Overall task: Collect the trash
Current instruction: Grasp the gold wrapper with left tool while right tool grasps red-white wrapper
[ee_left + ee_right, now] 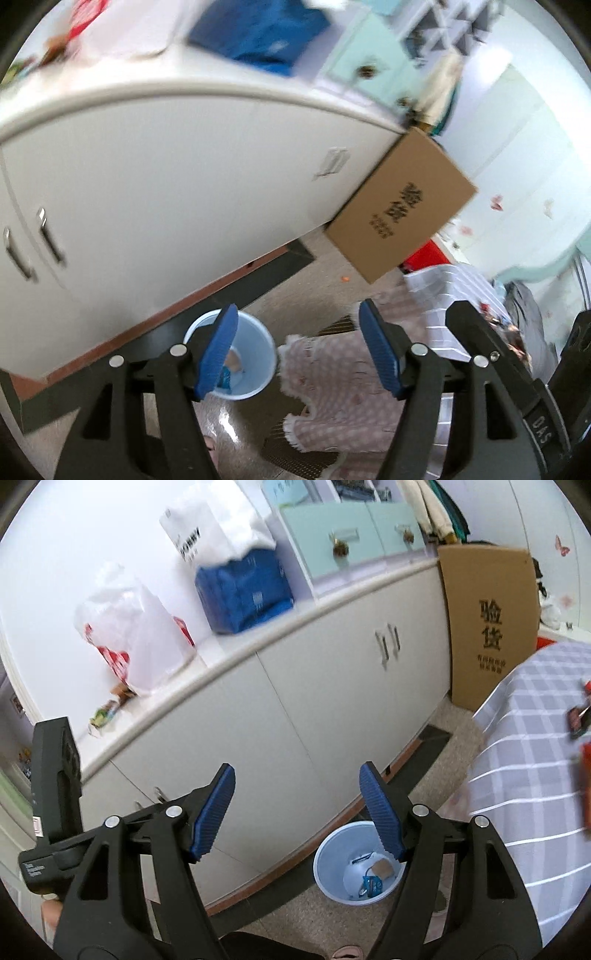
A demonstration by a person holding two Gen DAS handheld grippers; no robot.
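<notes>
Two grippers are shown, each spread wide with nothing between its blue ribbed pads. The left gripper (297,349) hangs above the floor; its left pad overlaps the rim of a pale blue trash bin (258,345), which stands on the speckled floor near the dark plinth of a white cabinet (166,166). Scraps lie in the bin, blurred in this view. Just right of the bin lies a pink dotted cloth with a frilled edge (343,384). A brown cardboard box (400,206) printed with dark characters leans against the cabinet's far end.

The right gripper (297,812) is likewise agape and empty. Below its right pad the trash bin (327,864) stands on the floor beside the cabinet (295,709); inside it are a blue wrapper (371,884) and a brown scrap (382,867). On the cabinet top rest a clear plastic bag (136,627), a blue package (243,590) and pale green drawers (332,550). A small wrapper (103,716) lies near the counter's left end. A grey checked bedcover (532,775) fills the right side.
</notes>
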